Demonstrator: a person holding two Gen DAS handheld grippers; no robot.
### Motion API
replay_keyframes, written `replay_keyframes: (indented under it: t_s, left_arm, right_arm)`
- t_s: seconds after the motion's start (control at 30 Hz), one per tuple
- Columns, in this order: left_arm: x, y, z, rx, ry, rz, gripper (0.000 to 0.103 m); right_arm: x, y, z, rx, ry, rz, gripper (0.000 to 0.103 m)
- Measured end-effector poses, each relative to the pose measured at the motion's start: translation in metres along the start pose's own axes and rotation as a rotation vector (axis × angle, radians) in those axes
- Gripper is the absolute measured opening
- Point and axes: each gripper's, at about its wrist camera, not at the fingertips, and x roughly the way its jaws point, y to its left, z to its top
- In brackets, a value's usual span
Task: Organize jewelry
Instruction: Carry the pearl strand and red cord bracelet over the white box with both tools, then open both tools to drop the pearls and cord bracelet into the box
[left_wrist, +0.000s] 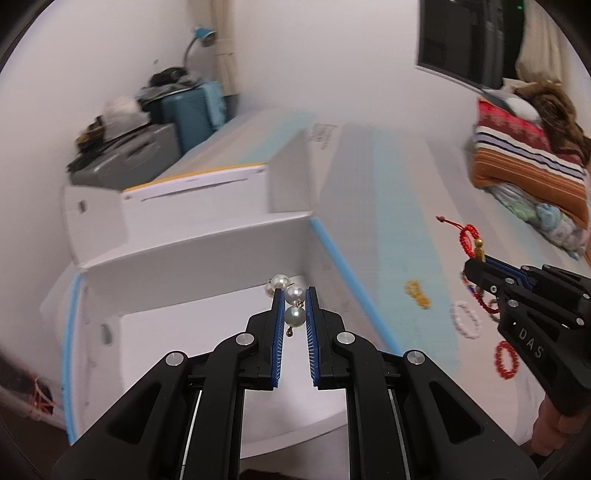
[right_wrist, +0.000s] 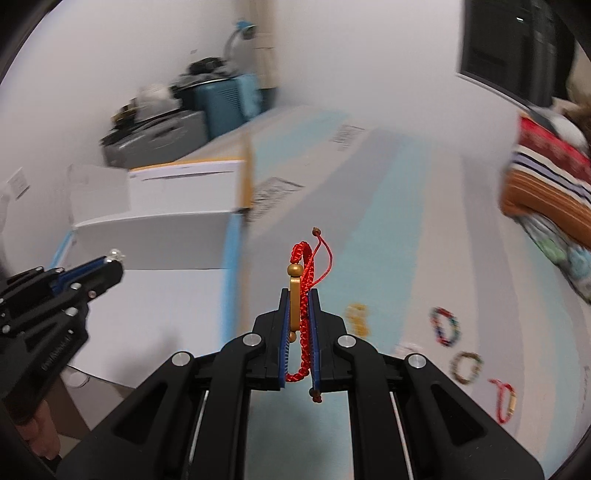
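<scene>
Left claw (left_wrist: 293, 295) pinching pearl piece (left_wrist: 295, 306) above open white box (left_wrist: 192, 240), likely for drop inside. Right claw (right_wrist: 299, 295) clamped on red braided bracelet (right_wrist: 304, 295), aloft. Other bracelets (right_wrist: 445, 326) wait on counter (right_wrist: 388, 221).

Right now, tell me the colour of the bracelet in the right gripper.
Red braided cord with a gold bar, clearest in the right wrist view: bracelet, right gripper.

**Pearls and red cord lifted, beads below**

A pearl strand (left_wrist: 291, 299) sits pinched upright above the open white box (left_wrist: 207, 266). A red braided bracelet (right_wrist: 304, 314) with a gold bar stands edge-on, cord ends dangling. White (left_wrist: 466, 319), red (left_wrist: 506, 359), multicoloured (right_wrist: 446, 326) and gold (left_wrist: 417, 293) pieces lie flat on the surface at right.
</scene>
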Motion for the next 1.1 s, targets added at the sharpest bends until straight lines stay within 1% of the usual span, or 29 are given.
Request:
replay_keyframes:
  t_s: [0.2, 0.33, 0.43, 0.5, 0.6, 0.8, 0.93, 1.1]
  left_arm:
    - [-0.003, 0.055, -0.011, -0.056, 0.033, 0.075, 0.011]
    - [0.001, 0.08, -0.025, -0.077, 0.064, 0.108, 0.011]
    - [0.011, 0.095, -0.032, -0.103, 0.09, 0.129, 0.011]
    - [0.02, 0.107, -0.039, -0.125, 0.121, 0.14, 0.011]
    - [0.032, 0.12, -0.046, -0.149, 0.169, 0.153, 0.011]
    - [0.055, 0.133, -0.056, -0.175, 0.261, 0.155, 0.011]
    - [0.065, 0.138, -0.059, -0.184, 0.3, 0.152, 0.011]
    - [0.072, 0.14, -0.062, -0.186, 0.318, 0.158, 0.011]
  right_arm:
    - [0.031, 0.074, 0.008, -0.08, 0.066, 0.09, 0.008]
    - [0.054, 0.103, 0.004, -0.102, 0.121, 0.109, 0.008]
    - [0.074, 0.115, 0.0, -0.104, 0.176, 0.116, 0.008]
    - [0.083, 0.12, -0.003, -0.105, 0.205, 0.11, 0.008]
    - [0.1, 0.129, -0.008, -0.105, 0.275, 0.105, 0.008]
    - [0.126, 0.14, -0.014, -0.105, 0.372, 0.095, 0.008]
    - [0.137, 0.145, -0.022, -0.106, 0.417, 0.089, 0.008]
    - [0.138, 0.146, -0.027, -0.101, 0.432, 0.089, 0.009]
